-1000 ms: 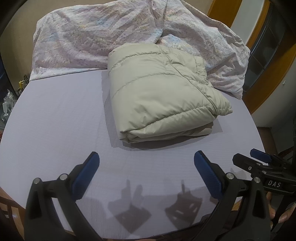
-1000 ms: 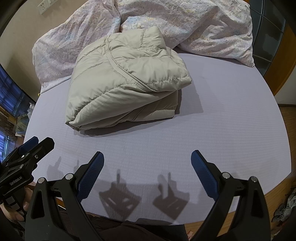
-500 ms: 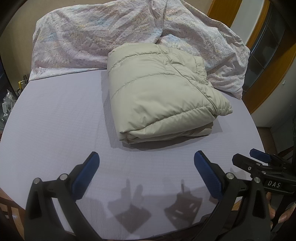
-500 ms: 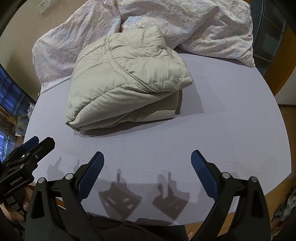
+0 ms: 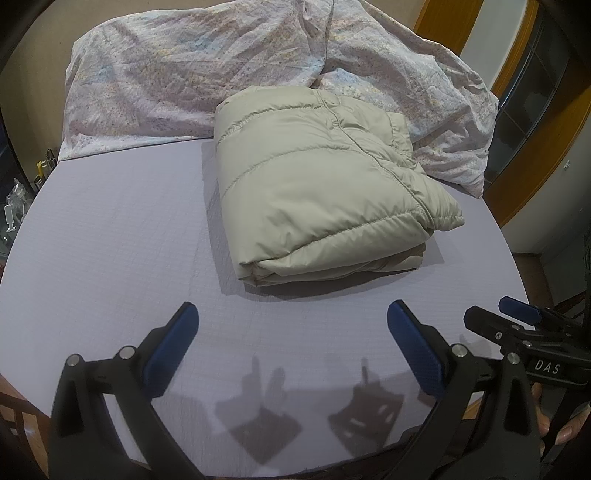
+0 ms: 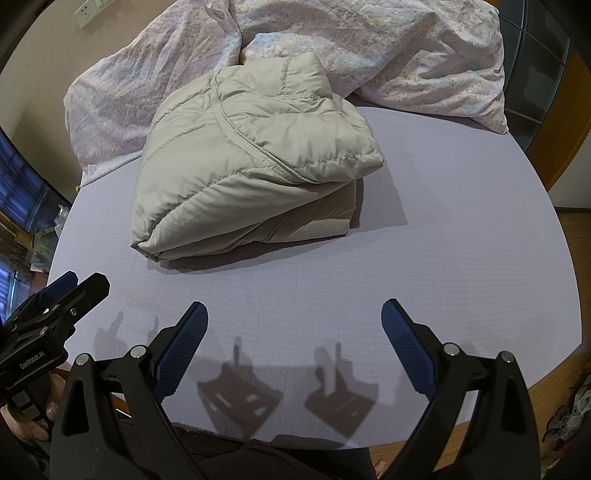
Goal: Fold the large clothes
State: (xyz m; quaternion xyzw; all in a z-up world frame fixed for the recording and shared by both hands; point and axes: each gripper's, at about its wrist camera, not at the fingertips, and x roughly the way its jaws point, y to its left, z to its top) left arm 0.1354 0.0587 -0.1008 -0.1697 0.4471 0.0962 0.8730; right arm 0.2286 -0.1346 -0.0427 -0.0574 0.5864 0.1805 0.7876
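A beige quilted puffer jacket lies folded into a thick bundle on the lilac bed sheet. My left gripper hovers open over the near part of the sheet, a short way in front of the bundle, holding nothing. My right gripper is also open and empty, near the bed's front edge. Each gripper appears at the side of the other's view: the right one at the right edge, the left one at the left edge, both with a hand on the handle.
A crumpled floral duvet is heaped along the far side of the bed, touching the jacket's back. Wooden door frames stand at the right. The bed's front edge is just below the grippers. A wall socket is at top left.
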